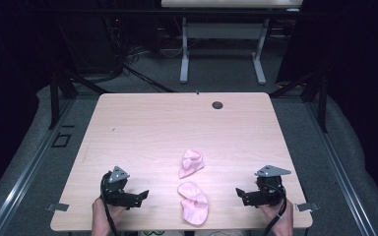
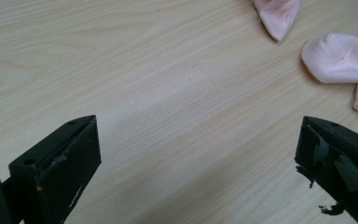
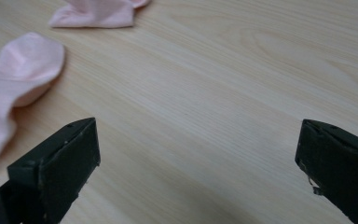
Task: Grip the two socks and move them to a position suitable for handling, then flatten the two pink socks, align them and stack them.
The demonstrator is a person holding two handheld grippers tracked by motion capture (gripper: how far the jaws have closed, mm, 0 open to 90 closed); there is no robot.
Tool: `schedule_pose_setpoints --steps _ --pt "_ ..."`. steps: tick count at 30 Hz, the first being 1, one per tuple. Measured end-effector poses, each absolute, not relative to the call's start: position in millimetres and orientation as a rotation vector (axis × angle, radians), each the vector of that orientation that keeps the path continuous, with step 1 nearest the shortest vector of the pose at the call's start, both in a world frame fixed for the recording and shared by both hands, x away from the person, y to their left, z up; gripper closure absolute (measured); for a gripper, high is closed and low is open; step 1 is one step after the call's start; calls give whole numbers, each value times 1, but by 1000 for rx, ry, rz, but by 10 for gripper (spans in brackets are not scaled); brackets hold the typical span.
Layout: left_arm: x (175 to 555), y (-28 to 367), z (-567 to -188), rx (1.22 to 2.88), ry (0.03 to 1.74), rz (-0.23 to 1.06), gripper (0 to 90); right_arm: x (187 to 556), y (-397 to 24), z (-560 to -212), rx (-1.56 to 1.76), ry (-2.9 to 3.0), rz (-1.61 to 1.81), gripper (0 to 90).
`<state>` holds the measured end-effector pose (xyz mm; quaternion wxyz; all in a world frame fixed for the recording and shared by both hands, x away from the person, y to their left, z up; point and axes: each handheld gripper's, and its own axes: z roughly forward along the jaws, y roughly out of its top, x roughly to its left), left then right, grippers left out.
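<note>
Pale matt wood-grain surface, smooth, two soft pink knit cloth socks, near sock, far sock, matt black scuffed jaws on left gripper, right gripper

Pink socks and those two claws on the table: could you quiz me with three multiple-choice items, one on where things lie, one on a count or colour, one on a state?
1. Where do the pink socks lie?
A. Between the two claws, near the table's front edge
B. At the far edge, by the round hole
C. On the floor

2. How many socks are on the table?
A. One
B. Two
C. Four

3. How do the jaws of the left claw stand?
A. Clamped on a sock
B. Shut on nothing
C. Wide open over bare wood

Answers:
1 A: the nearer sock and the farther sock lie between the left claw and the right claw on the table.
2 B: two separate pink pieces show.
3 C: the left gripper view has wood between the spread jaws.
</note>
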<state>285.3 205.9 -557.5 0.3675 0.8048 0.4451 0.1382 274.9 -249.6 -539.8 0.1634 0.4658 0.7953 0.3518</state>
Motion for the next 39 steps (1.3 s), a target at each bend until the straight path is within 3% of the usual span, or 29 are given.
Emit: schedule_pose_setpoints --steps 16,22,30,39 --pt "280 204 -571 2036 1182 371 0 259 -180 -522 1151 2470 981 14" --pt "281 203 -574 2043 1186 361 0 251 -148 -518 1045 2544 989 91" --pt "282 203 -575 2051 1190 357 0 237 -100 -523 909 2665 1013 284" --pt "281 204 -576 2049 1190 351 0 239 -72 -547 863 2762 898 315"
